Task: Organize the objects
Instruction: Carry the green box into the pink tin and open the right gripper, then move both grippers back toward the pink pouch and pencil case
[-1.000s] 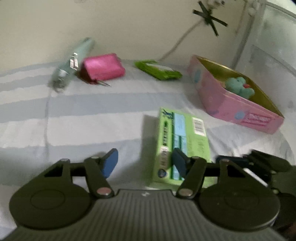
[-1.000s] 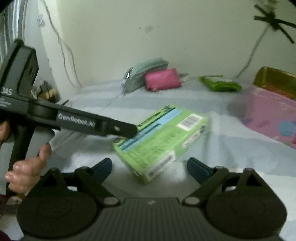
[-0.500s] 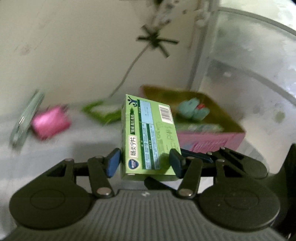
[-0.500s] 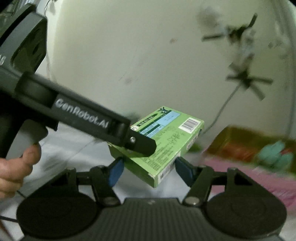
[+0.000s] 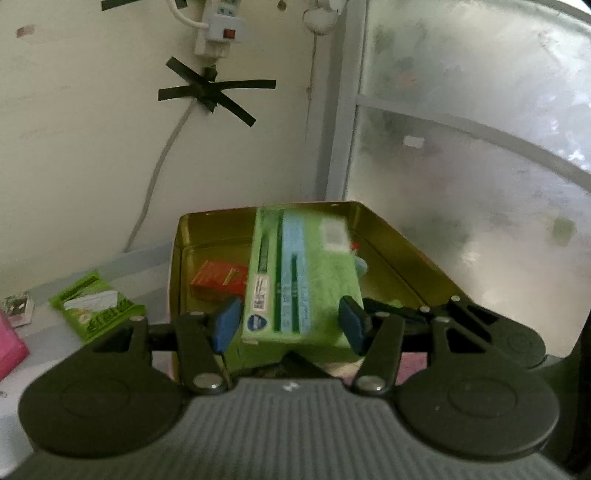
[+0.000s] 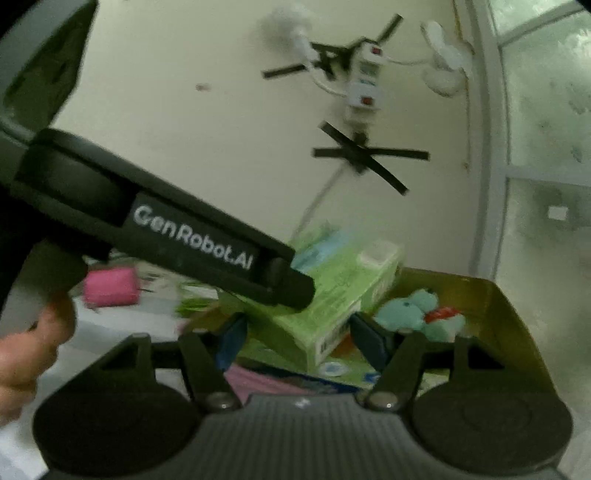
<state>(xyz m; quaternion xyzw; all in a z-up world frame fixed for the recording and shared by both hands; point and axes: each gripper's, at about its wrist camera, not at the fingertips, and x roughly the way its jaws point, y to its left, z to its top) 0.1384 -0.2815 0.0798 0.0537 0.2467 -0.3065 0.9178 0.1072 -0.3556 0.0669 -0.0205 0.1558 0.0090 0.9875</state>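
Observation:
A green carton (image 5: 303, 280) hangs over the open pink tin (image 5: 388, 236) with the gold inside. It lies between the blue pads of my left gripper (image 5: 289, 324), whose jaws are opening; a thin gap shows at the left pad and the carton is blurred. The same carton (image 6: 343, 291) sits cornerwise between the pads of my right gripper (image 6: 297, 339), whose jaws are also opening without pressing on it. One of the left gripper's fingers (image 6: 288, 284) crosses the carton's left side. A red box (image 5: 218, 282) and a teal plush toy (image 6: 410, 310) lie in the tin (image 6: 509, 317).
A green wipes pack (image 5: 96, 308) and a pink pouch (image 6: 109, 286) lie on the striped bed left of the tin. A wall with a taped cable and power strip (image 5: 221, 26) stands behind, a frosted window (image 5: 480, 147) to the right. A person's hand (image 6: 26, 354) holds the left gripper.
Both grippers closed around the carton, lifted it off the bed and carried it right, over the tin. Now the pads stand slightly wider and the carton blurs between them.

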